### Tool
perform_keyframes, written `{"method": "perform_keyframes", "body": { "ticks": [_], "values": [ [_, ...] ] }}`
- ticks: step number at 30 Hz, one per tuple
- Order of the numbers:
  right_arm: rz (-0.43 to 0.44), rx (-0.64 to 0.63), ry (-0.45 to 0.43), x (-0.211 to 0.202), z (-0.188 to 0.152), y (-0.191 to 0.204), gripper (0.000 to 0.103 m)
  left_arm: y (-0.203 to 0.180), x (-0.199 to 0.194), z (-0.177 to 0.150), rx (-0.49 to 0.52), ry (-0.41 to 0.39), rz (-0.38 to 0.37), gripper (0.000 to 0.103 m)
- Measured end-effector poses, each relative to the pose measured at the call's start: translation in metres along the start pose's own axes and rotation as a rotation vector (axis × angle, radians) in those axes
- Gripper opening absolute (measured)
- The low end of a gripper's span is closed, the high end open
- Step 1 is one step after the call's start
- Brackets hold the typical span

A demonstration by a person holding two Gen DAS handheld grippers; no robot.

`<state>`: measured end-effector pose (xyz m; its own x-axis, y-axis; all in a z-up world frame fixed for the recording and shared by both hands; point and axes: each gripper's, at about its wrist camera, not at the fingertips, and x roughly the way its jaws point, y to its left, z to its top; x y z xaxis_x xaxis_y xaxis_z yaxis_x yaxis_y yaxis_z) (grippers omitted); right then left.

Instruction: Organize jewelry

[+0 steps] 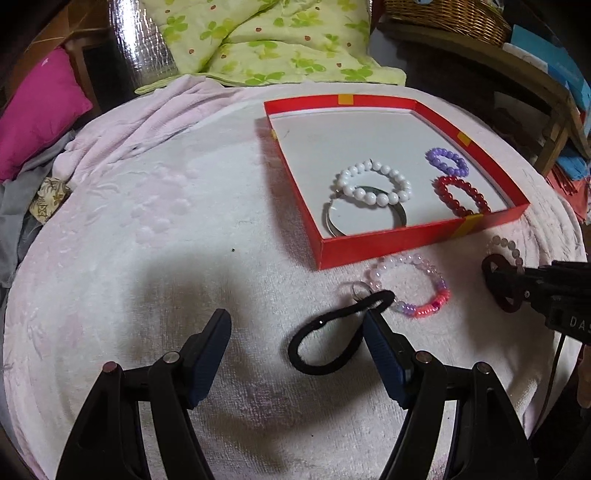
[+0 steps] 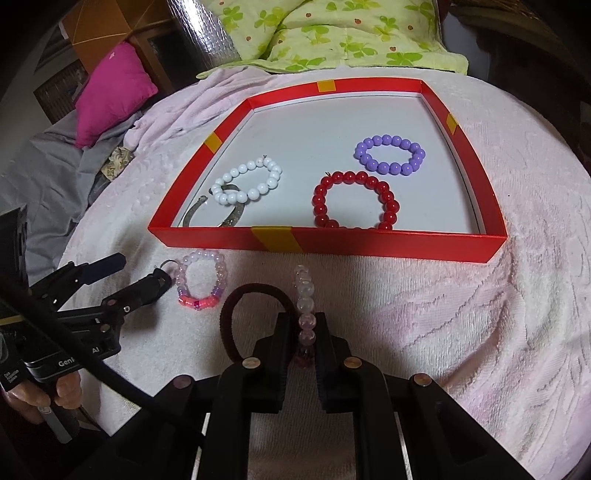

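A red tray [image 2: 388,242] [image 1: 369,249] holds a white bead bracelet [image 2: 248,181] [image 1: 373,183] lying on a silver bangle [image 2: 232,218] [image 1: 364,221], a red bead bracelet [image 2: 354,199] [image 1: 461,195] and a purple one [image 2: 389,155] [image 1: 447,161]. My right gripper [image 2: 302,317] [image 1: 506,291] is shut on a pale pink bead bracelet [image 2: 304,295], standing on edge, with a maroon hair tie [image 2: 236,314] beside it. My left gripper [image 1: 297,325] [image 2: 136,275] is open; its right finger touches a black hair tie [image 1: 328,339]. A pink-and-purple bracelet [image 1: 413,288] [image 2: 201,280] lies before the tray.
All lies on a pale pink towel [image 1: 147,221] [image 2: 498,314]. Behind are a green clover quilt [image 1: 258,40], a magenta cushion [image 1: 37,110] and a wicker basket [image 1: 447,14]. A small metal ring [image 1: 359,288] lies by the black hair tie.
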<state>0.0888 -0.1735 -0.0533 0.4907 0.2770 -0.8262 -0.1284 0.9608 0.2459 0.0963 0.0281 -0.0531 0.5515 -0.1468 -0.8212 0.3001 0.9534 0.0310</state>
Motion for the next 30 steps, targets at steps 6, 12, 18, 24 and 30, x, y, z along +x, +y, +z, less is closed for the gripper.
{"method": "perform_keyframes", "body": {
  "ticks": [6,12,18,24,30],
  "values": [
    [0.003,-0.004,-0.018,-0.004,-0.001,0.001,0.013,-0.012,0.000,-0.004,0.047,0.018,-0.049,0.048],
    [0.012,0.015,-0.031,-0.008,0.000,-0.002,0.013,-0.012,-0.004,-0.006,0.034,0.022,-0.104,0.025],
    [0.018,0.034,-0.042,-0.013,0.000,-0.006,0.012,0.005,-0.005,-0.006,-0.071,0.035,-0.179,0.012],
    [0.020,0.042,-0.045,-0.014,0.001,-0.009,0.012,0.010,-0.010,-0.007,-0.092,0.021,-0.188,0.009],
    [0.051,0.056,-0.027,-0.012,0.001,-0.013,0.013,0.006,-0.006,-0.005,-0.075,0.032,-0.150,0.013]
  ]
}}
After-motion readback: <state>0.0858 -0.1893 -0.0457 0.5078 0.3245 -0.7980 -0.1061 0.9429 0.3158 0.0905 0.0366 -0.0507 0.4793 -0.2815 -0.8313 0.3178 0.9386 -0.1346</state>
